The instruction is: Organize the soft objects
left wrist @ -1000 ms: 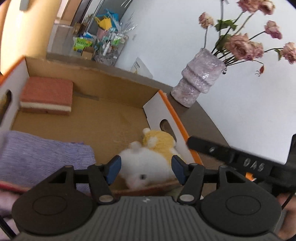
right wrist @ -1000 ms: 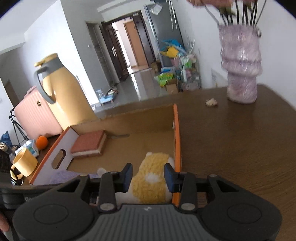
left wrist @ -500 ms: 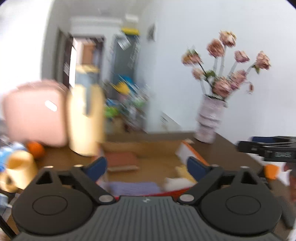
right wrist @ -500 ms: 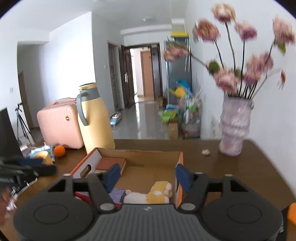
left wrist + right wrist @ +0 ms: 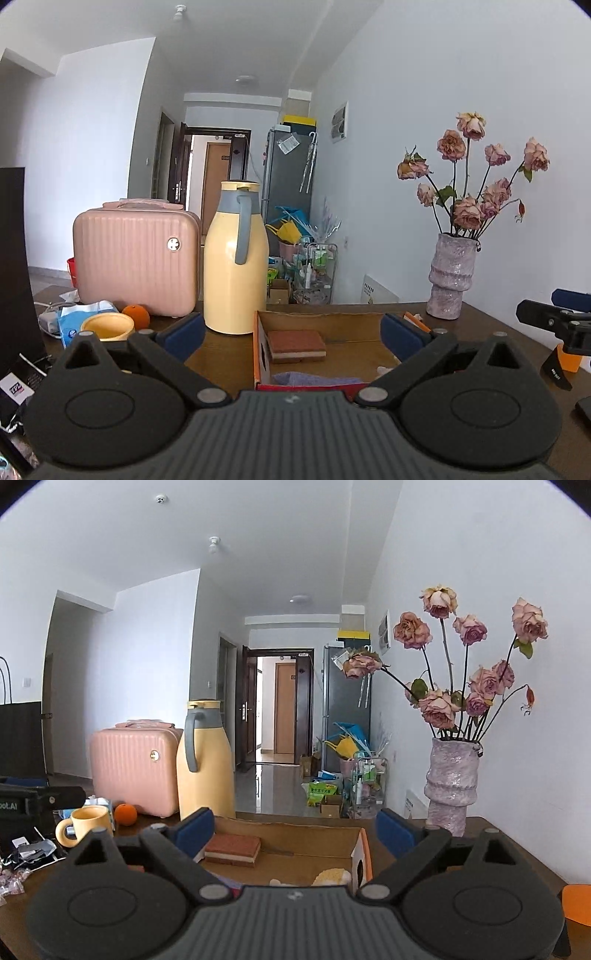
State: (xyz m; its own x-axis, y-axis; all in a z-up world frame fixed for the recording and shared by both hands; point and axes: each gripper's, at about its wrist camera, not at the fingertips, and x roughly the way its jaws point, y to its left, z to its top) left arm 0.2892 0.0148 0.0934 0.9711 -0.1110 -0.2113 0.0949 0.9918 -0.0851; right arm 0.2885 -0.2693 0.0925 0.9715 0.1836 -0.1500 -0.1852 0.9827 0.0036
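An open cardboard box (image 5: 334,319) with orange-edged flaps sits on the brown table. Inside it lie a brown-and-cream sponge block (image 5: 296,344), a folded purple cloth (image 5: 316,378) and a yellow-and-white plush toy (image 5: 330,877), mostly hidden behind the gripper body. My left gripper (image 5: 291,334) is wide open and empty, held back from the box's near side. My right gripper (image 5: 293,829) is wide open and empty, also drawn back above the box's near edge; the sponge block (image 5: 232,848) shows between its fingers.
A yellow thermos jug (image 5: 236,258), a pink case (image 5: 135,260), an orange (image 5: 136,315), a yellow mug (image 5: 83,826) and a tissue pack (image 5: 79,318) stand left of the box. A purple vase of dried roses (image 5: 450,277) stands at the right. The other gripper's body (image 5: 554,319) shows at far right.
Both grippers have pulled back and tilted up away from the plush toy in the box and opened wider. The toy stays lying in the box.
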